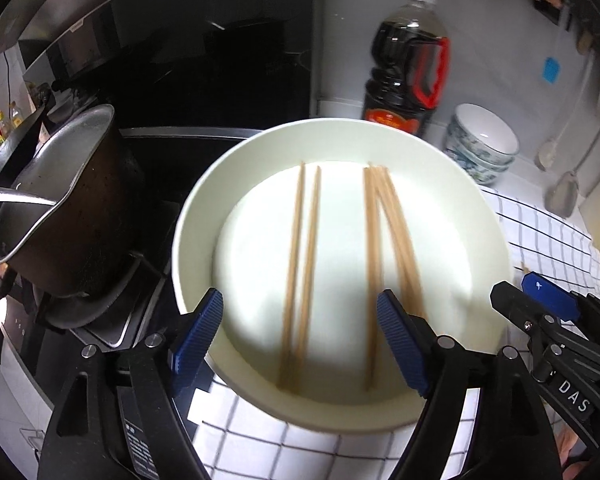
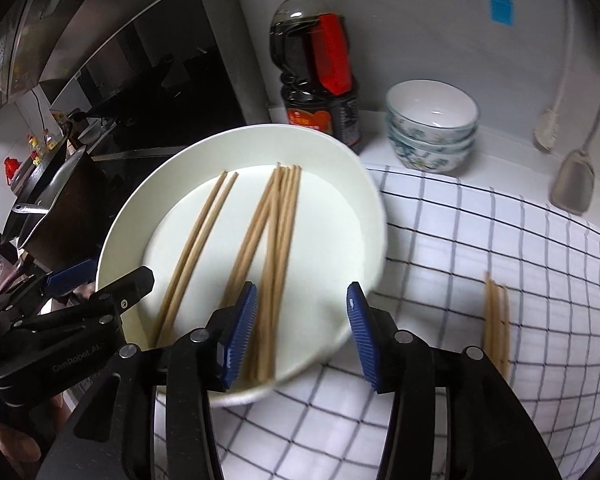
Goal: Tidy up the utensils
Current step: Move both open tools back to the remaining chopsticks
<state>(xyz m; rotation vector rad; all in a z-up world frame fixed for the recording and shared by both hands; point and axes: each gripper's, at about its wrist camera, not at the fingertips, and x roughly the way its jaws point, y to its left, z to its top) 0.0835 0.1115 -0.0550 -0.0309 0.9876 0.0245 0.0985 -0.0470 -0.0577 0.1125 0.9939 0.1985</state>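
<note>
A white plate (image 1: 480, 232) sits on a checked cloth and holds several wooden chopsticks (image 1: 300, 272), a pair on the left and a bundle (image 1: 392, 232) on the right. My left gripper (image 1: 300, 344) is open, its blue pads over the plate's near rim. The plate (image 2: 364, 208) and chopsticks (image 2: 268, 248) also show in the right wrist view. My right gripper (image 2: 302, 332) is open above the plate's near right edge, holding nothing. More chopsticks (image 2: 496, 320) lie on the cloth (image 2: 480, 260) to the right.
A dark pot (image 1: 72, 208) stands on the stove at left. A soy sauce bottle (image 1: 408, 64) and stacked patterned bowls (image 1: 480, 144) stand behind the plate. A spoon and spatula (image 2: 572, 184) hang on the right wall.
</note>
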